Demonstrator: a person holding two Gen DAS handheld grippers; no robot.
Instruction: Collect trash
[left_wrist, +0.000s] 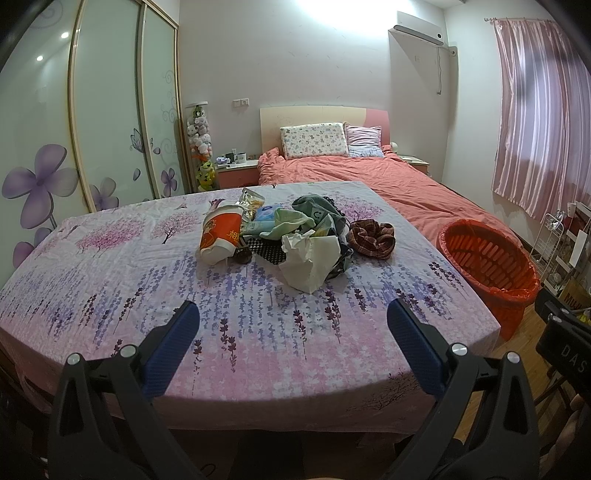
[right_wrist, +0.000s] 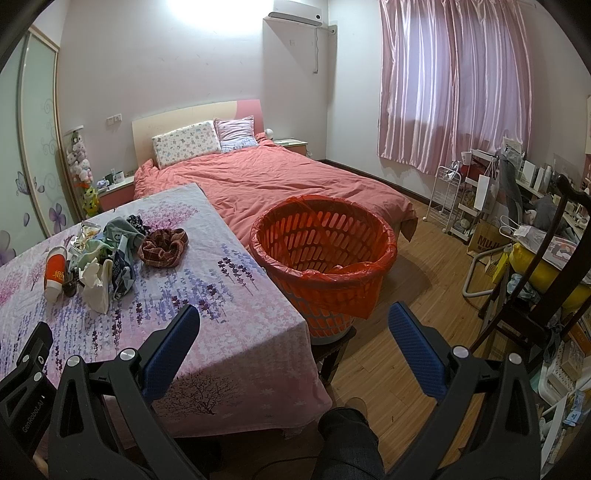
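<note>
From the left wrist, the left hand-held gripper (left_wrist: 293, 325) gapes wide and empty, with the trash pile (left_wrist: 295, 232) straight ahead mid-desk (left_wrist: 110, 295). From the right wrist, the right hand-held gripper (right_wrist: 294, 325), equally wide, faces the orange basket (right_wrist: 323, 251) beside the desk; the pile lies far left, so the left looks nearer.

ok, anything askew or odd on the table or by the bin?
The orange-and-white cup lies tipped on its side in the clutter pile. The bin liner hangs unevenly over the near rim of the orange basket. Nothing looks spilled.
</note>
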